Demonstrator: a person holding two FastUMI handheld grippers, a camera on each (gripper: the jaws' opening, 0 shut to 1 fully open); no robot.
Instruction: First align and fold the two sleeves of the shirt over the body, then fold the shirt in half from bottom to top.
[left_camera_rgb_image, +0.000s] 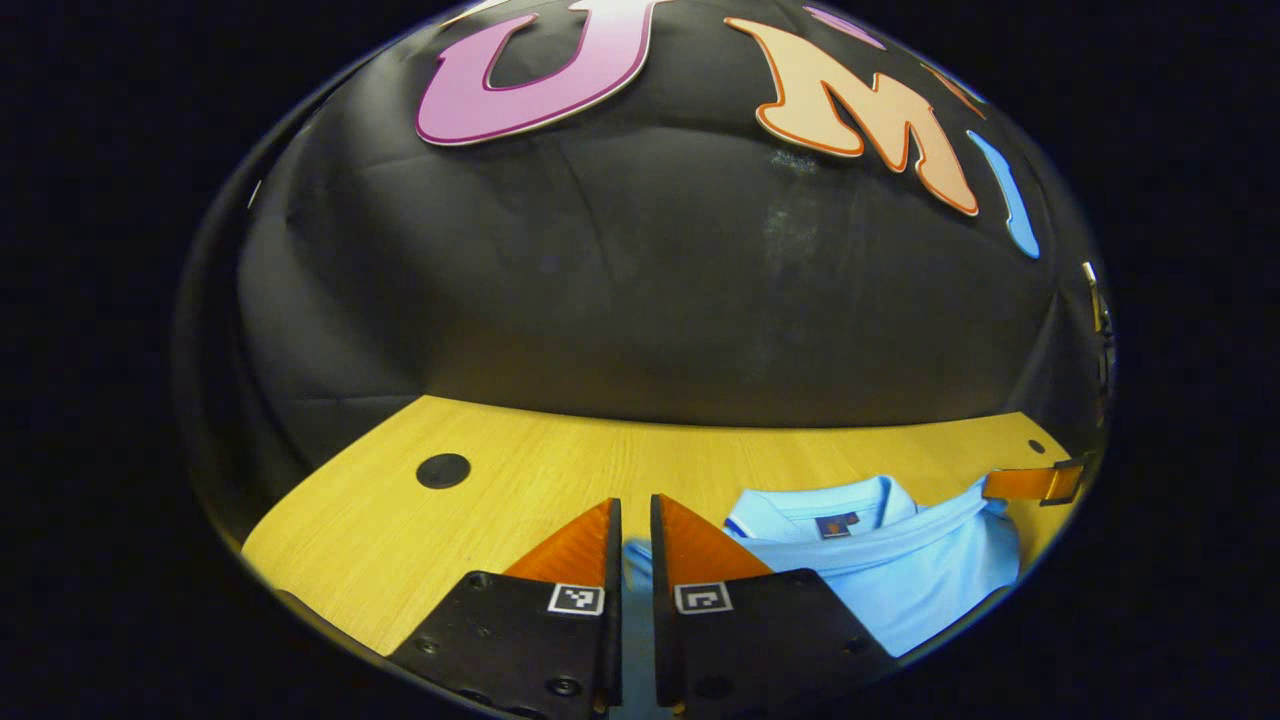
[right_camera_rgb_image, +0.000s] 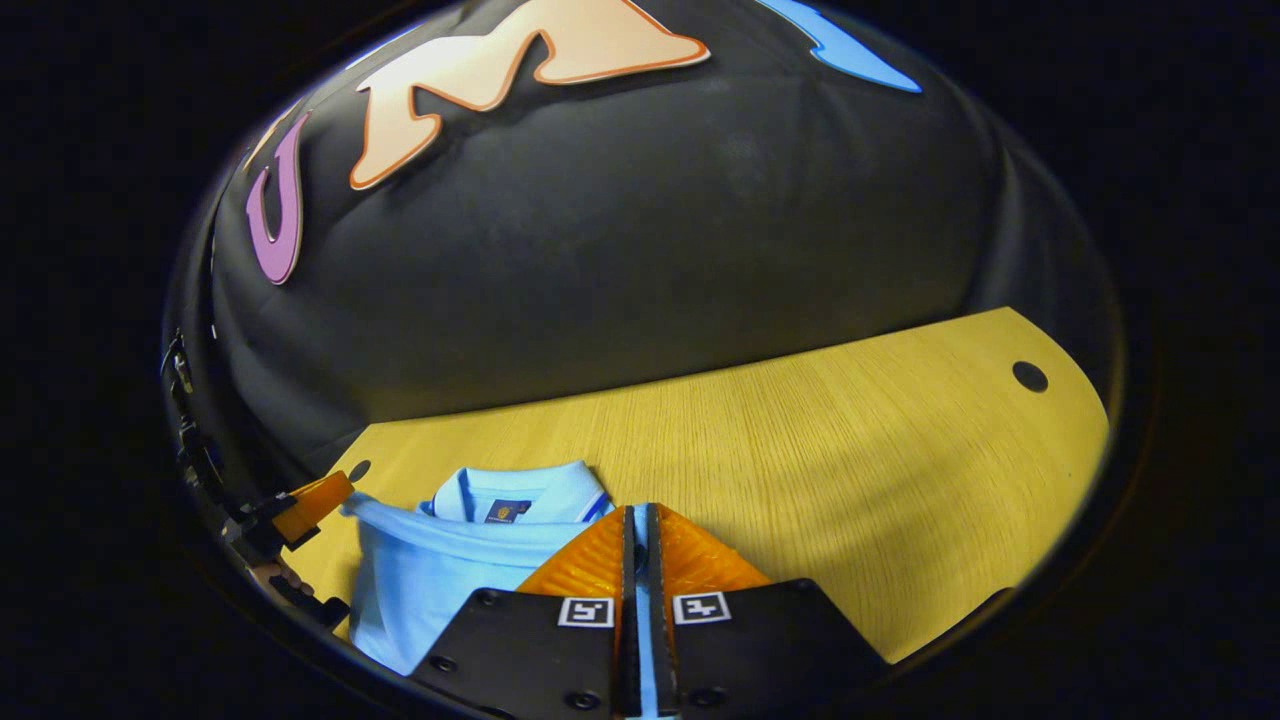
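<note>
Evidently the final fold was under way: each gripper, left gripper (left_camera_rgb_image: 636, 520) and right gripper (right_camera_rgb_image: 640, 525), was clamped on a blue hem of the shirt (left_camera_rgb_image: 890, 570), raised near its collar (left_camera_rgb_image: 835, 505) above the counter (left_camera_rgb_image: 520, 470).

— What are we working on?
— A table (left_camera_rgb_image: 520, 470) with a yellow wood-grain top. We see a round dark hole (left_camera_rgb_image: 443, 470) in it in the left gripper view, and another hole (right_camera_rgb_image: 1029, 376) near its rounded corner in the right gripper view.
— And what lies on it?
— A light blue shirt (left_camera_rgb_image: 900, 570), collar toward the black wall, lying on the wood. In the right gripper view we see the shirt (right_camera_rgb_image: 430, 580) at lower left.
</note>
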